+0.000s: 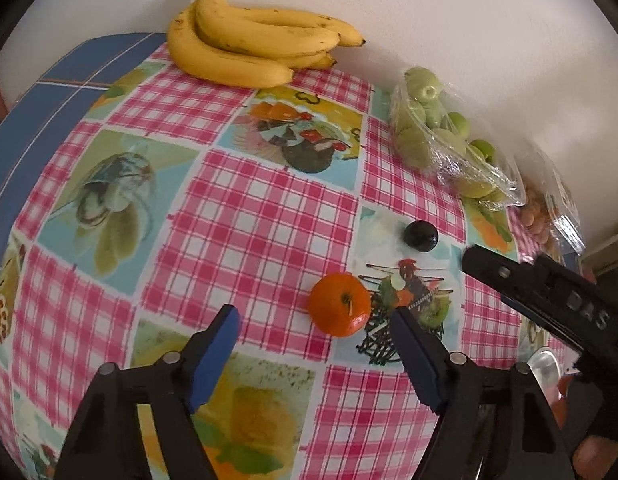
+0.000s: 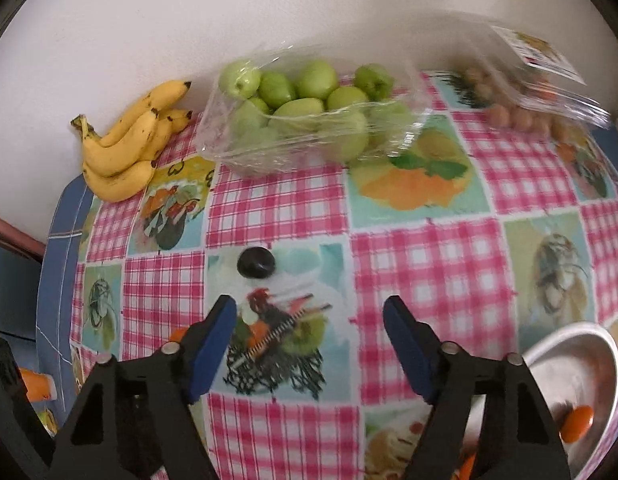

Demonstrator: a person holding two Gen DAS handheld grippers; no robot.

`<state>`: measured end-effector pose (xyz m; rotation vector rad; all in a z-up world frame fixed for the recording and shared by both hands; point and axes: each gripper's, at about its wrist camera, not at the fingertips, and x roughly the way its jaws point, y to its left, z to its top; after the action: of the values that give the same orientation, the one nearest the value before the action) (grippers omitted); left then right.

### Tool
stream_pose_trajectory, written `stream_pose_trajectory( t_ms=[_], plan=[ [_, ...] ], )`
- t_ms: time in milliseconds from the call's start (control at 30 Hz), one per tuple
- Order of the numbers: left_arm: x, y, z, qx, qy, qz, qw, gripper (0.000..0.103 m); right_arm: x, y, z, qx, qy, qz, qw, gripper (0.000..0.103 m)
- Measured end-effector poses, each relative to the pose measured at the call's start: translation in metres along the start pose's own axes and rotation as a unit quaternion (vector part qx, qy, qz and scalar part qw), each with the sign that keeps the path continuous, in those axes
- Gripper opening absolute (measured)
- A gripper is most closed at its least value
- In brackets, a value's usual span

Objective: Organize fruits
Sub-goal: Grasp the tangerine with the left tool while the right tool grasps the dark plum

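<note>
Pink-checked tablecloth point(image 1: 249, 220); orange mandarin point(image 1: 339, 304); yellow bananas point(image 1: 249, 40).

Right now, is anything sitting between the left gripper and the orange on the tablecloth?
Nothing visible does. The left gripper is open, and the orange lies on bare tablecloth just ahead of its fingertips, nearer the right-hand finger. The dark plum lies beyond the orange, not in the path.

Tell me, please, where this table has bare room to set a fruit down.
The widest bare patch of checked tablecloth lies between the yellow banana bunch, the orange mandarin and the dark round plum. It is crowded along the wall, by the clear bag of green fruits, and near the metal bowl.
</note>
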<state>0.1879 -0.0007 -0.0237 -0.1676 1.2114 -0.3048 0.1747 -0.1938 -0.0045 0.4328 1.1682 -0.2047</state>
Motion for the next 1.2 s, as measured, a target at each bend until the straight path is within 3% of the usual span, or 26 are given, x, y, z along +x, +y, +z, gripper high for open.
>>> stream_pose_trajectory(
  t_ms=[100, 233, 333, 433, 633, 833, 1200],
  plan=[
    [0.007, -0.005, 0.001, 0.006, 0.005, -0.006, 1.0, 0.076, 0.012, 0.009, 0.007, -0.014, 0.012, 0.017, 1.0, 0.062],
    [0.014, -0.008, 0.001, 0.011, 0.009, -0.005, 0.9999, 0.066, 0.022, 0.021, 0.014, -0.035, 0.018, 0.016, 0.999, 0.054],
    [0.019, -0.01, 0.001, 0.01, 0.011, -0.007, 0.9999, 0.064, 0.031, 0.028, 0.018, -0.041, 0.025, 0.016, 0.999, 0.053],
    [0.024, -0.011, 0.001, 0.012, 0.016, -0.007, 0.9998, 0.052, 0.04, 0.033, 0.021, -0.049, 0.029, 0.012, 0.998, 0.047],
    [0.025, -0.011, 0.004, 0.012, 0.012, -0.014, 0.9998, 0.04, 0.05, 0.037, 0.024, -0.057, 0.035, 0.015, 0.998, 0.043],
    [0.027, -0.014, 0.008, 0.016, 0.01, -0.012, 0.9997, 0.039, 0.057, 0.043, 0.024, -0.067, 0.035, 0.007, 0.997, 0.029],
    [0.007, -0.005, 0.001, 0.003, 0.009, -0.011, 0.9999, 0.038, 0.018, 0.03, 0.004, -0.055, 0.027, 0.003, 0.998, 0.028]
  ],
)
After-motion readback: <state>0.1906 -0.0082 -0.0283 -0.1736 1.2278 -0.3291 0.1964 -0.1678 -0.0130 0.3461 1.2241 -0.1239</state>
